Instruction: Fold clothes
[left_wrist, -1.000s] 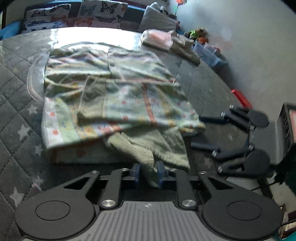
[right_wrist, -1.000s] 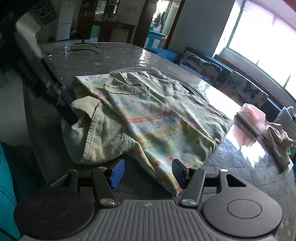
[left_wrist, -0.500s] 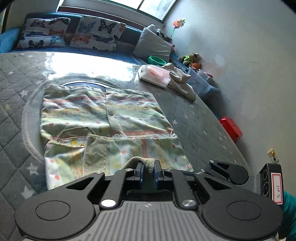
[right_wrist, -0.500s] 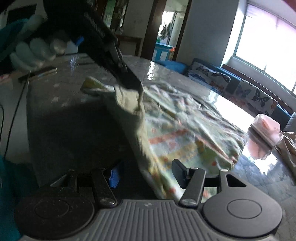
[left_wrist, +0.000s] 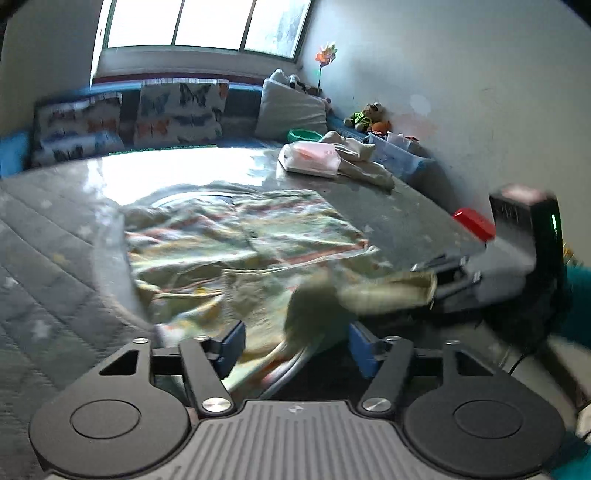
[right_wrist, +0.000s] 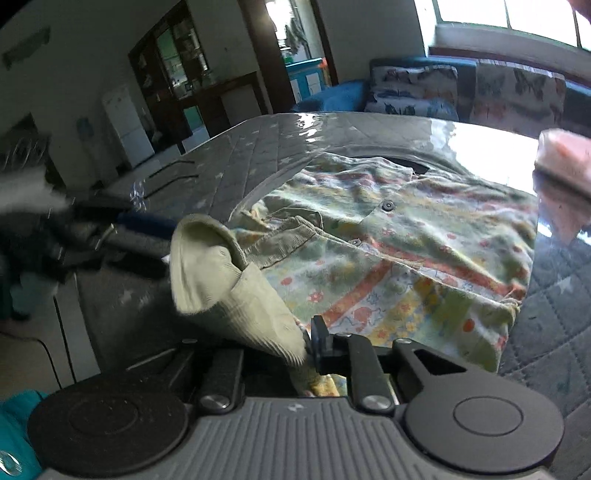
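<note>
Lying on quilted table (right_wrist: 229, 162): patterned shirt (right_wrist: 406, 258). Ribbed cuff (right_wrist: 236, 295) pinched in closing right gripper (right_wrist: 308, 345). Left gripper (left_wrist: 295, 338) opening, blue pads clear of the cloth passing between them.

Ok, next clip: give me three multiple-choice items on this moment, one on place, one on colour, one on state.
1. The pink bundle lies: A on the floor; B on the table beyond the shirt; C on the shirt.
2. The ribbed sleeve is: A olive; B red; C black.
3. That sleeve is: A knotted; B flat under the shirt; C raised off the table.
Key: B, it rests past the shirt's far edge; A, pale olive ribbing; C, it stands clear of the tabletop.
</note>
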